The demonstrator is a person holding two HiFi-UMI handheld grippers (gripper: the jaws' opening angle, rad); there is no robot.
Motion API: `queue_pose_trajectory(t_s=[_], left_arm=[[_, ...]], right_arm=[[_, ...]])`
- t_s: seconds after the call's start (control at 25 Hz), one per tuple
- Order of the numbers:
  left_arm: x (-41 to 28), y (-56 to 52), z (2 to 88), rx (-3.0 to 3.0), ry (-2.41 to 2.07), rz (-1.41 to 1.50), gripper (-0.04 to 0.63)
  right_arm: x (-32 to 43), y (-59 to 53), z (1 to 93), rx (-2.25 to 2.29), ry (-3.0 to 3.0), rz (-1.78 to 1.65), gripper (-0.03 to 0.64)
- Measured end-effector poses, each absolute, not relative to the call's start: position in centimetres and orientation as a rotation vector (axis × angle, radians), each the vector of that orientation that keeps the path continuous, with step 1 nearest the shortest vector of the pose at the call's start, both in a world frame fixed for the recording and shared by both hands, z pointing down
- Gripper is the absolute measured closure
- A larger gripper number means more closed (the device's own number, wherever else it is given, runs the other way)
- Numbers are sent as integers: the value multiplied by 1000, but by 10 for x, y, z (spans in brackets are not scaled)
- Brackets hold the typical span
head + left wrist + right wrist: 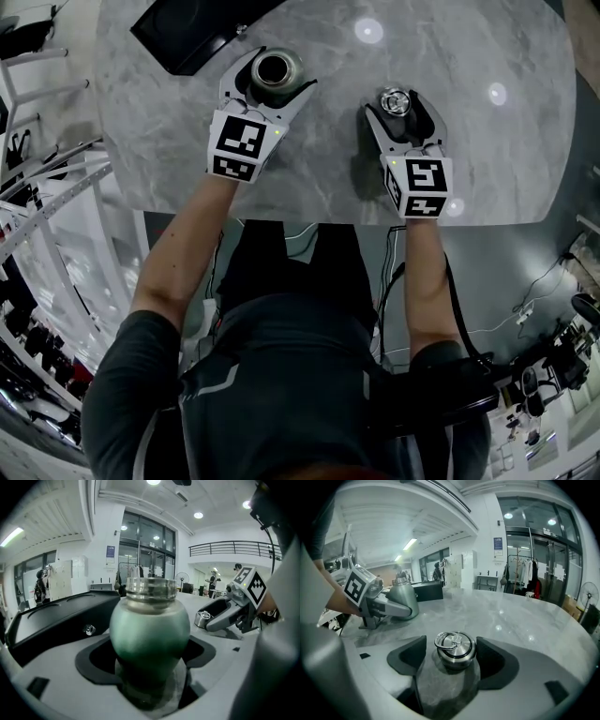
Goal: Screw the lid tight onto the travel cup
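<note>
Grips the cup (150,625) low on its belly with the left gripper (277,68), fingers (101,665) snug against both flanks as far as can be judged. Has it upright on the desk (328,150), upper left of the head view, mouth open, just below a black tray (187,33). Straddles the lid (454,646) with the right gripper (398,105), fingers (504,660) apart with a sliver of gap each side, holding nothing. Finds the lid flat on the desk, centre right of the head view, well apart from the cup.

Look like steel, both: stiff, fairly weighty, smooth and probably slippery, not fragile. Best to take the lid by its round wall below the ring, squarely, so the threads meet level. Best to hold the cup on the belly, clear of the bare neck.

Gives the layout from above in the head view, but little of either thing's sides. Shows the green body and steel neck up close only in the left gripper view, and the lid's wire ring and knob only in the right gripper view.
</note>
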State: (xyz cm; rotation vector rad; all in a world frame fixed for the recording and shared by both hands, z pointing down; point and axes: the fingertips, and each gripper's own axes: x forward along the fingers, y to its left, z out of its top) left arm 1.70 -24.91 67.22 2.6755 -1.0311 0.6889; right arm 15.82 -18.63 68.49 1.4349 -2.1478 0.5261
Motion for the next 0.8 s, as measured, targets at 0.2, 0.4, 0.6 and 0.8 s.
queue_pose_trajectory(t_s=[0.2, 0.4, 0.6, 0.8], left_arm=[[20, -254, 673, 2689, -1030, 695, 203], [25, -257, 677, 2701, -1005, 718, 198], [28, -261, 673, 2724, -999, 692, 198], [32, -262, 672, 2740, -973, 693, 198]], right_arm=[[158, -192, 690, 1429, -2119, 546, 296], [160, -194, 697, 1420, -2086, 578, 296], [160, -196, 699, 1405, -2065, 598, 301], [161, -195, 701, 1410, -2057, 606, 318]])
